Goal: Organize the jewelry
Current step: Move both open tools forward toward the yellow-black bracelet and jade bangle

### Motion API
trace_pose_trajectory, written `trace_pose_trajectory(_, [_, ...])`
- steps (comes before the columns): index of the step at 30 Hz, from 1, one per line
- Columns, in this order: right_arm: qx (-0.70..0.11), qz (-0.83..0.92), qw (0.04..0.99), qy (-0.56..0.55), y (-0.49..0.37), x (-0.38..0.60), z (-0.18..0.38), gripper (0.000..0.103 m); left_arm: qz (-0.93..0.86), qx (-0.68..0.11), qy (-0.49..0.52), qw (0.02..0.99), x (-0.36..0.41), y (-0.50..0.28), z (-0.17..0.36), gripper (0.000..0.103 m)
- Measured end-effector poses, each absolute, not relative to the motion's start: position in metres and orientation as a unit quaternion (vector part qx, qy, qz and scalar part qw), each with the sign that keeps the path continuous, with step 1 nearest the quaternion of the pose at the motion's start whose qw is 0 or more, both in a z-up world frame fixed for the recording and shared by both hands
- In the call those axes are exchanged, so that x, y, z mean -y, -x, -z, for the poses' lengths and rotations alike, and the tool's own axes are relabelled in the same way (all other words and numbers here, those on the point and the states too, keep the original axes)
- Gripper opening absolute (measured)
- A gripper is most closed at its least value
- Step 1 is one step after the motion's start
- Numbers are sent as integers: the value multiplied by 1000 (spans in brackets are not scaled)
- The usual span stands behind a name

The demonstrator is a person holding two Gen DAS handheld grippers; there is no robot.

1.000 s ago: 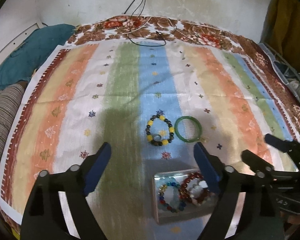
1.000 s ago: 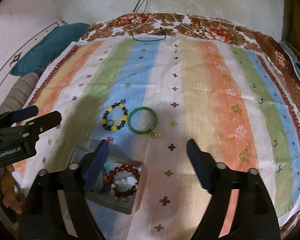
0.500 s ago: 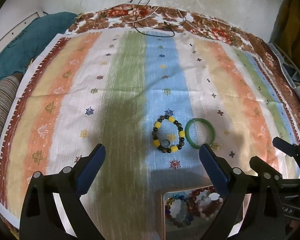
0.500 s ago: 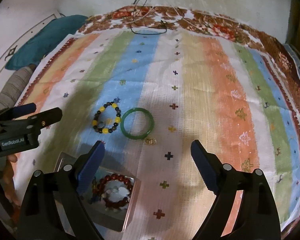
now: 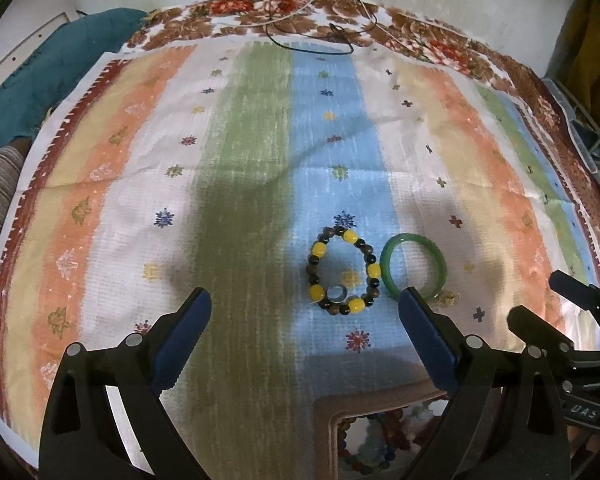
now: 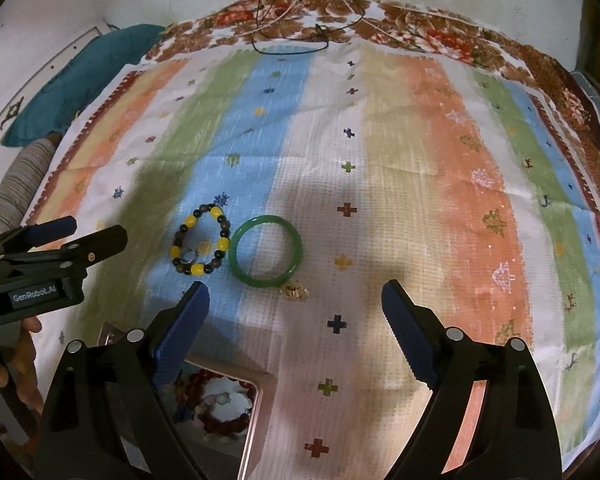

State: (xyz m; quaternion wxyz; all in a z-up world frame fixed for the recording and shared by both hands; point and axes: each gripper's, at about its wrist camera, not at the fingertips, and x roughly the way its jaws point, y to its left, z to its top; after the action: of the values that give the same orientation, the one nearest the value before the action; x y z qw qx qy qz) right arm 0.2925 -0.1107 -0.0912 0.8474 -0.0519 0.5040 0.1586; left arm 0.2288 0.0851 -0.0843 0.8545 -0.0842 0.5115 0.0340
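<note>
Behind wide, empty jaws on both grippers, the tray (image 5: 380,412) of bracelets sits half hidden.

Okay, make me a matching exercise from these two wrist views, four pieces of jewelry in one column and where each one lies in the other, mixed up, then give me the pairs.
Things:
1. green bangle
2. yellow and dark beaded bracelet
3. small gold ring
4. red beaded bracelet

Places:
A. inside the open jewelry box, at the near edge of the view
B. on the blue stripe of the striped cloth, with a small grey ring inside its loop
C. right of the beaded bracelet, partly on the white stripe
D. against the near outer edge of the green bangle

Pairs: 1-C, 2-B, 3-D, 4-A
</note>
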Motion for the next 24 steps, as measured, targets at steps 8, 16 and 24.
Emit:
trace_pose_trajectory(8, [-514, -156, 841, 58, -304, 105, 103, 88, -26, -520, 74, 850, -83, -240, 96, 93])
trace_pose_trajectory(16, [-522, -154, 836, 70, -314, 100, 116, 88, -29, -537, 62, 840, -87, -254, 112, 91])
trace_pose_trajectory(24, [-535, -152, 829, 67, -326, 96, 128, 88, -24, -550, 50, 834, -86, -266, 126, 87])
